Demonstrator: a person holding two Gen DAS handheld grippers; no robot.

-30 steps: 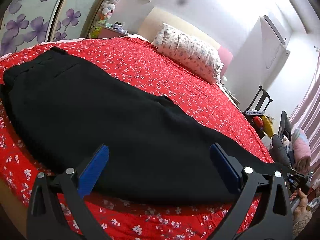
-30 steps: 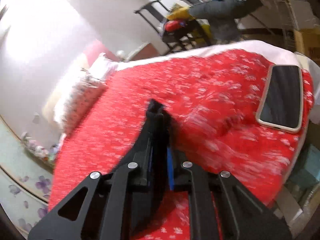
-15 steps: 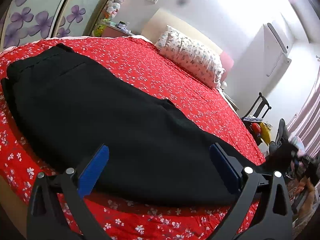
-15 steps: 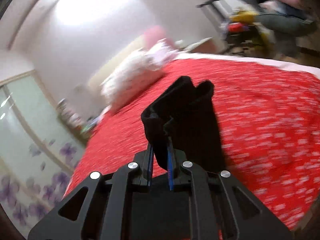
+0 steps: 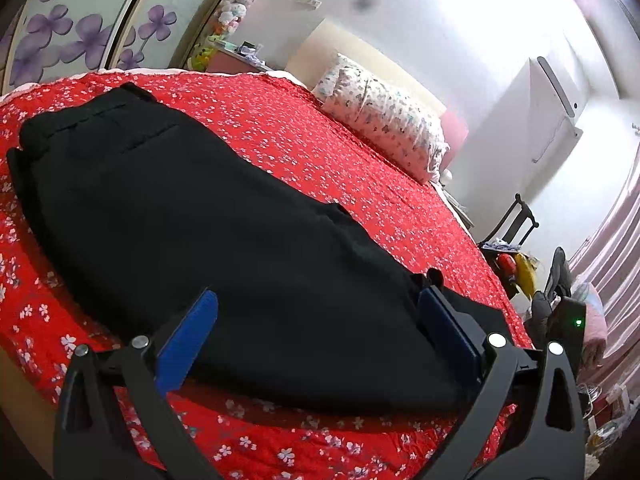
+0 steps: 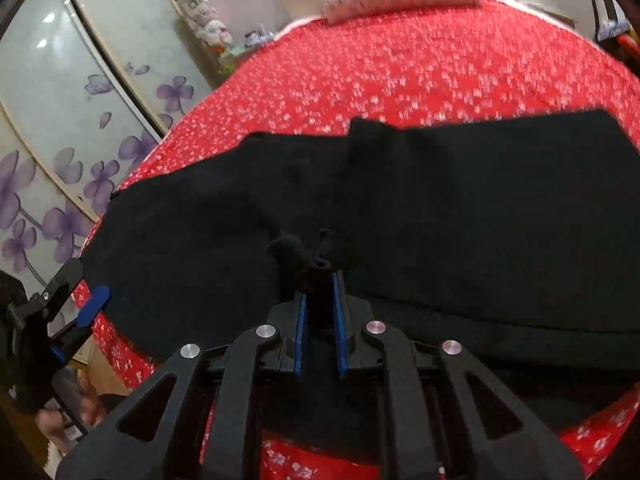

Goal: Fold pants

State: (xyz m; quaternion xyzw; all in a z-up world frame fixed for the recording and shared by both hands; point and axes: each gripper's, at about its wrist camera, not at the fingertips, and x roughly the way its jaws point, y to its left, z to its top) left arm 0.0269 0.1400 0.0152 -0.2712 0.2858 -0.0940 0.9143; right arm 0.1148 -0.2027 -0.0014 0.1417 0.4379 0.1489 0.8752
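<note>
Black pants (image 5: 208, 216) lie stretched lengthwise across a bed covered in a red floral bedspread (image 5: 304, 152), the waistband end toward the wardrobe side and the leg end toward the chair side of the room. In the left wrist view, the left claw (image 5: 316, 320) hangs released, its blue-padded fingers (image 5: 186, 340) spread wide over the near edge of the fabric and gripping nothing. In the right wrist view, the right claw (image 6: 320, 300) is clenched on a bunched piece of the pants cloth, which sticks up in a dark knot just past the blue pads, with the rest of the garment spread out behind it; that view is somewhat blurred. The left claw also shows at the lower left edge of the right wrist view, held beside the edge of the bed near the end of the pants. A flowered pillow (image 5: 384, 128) sits at the head of the bed, well apart from the garment. A sliding wardrobe door with purple flower decals (image 6: 60, 168) stands beyond the bed, and a dark chair (image 5: 516, 220) piled with items stands beside the far corner of the mattress.
</note>
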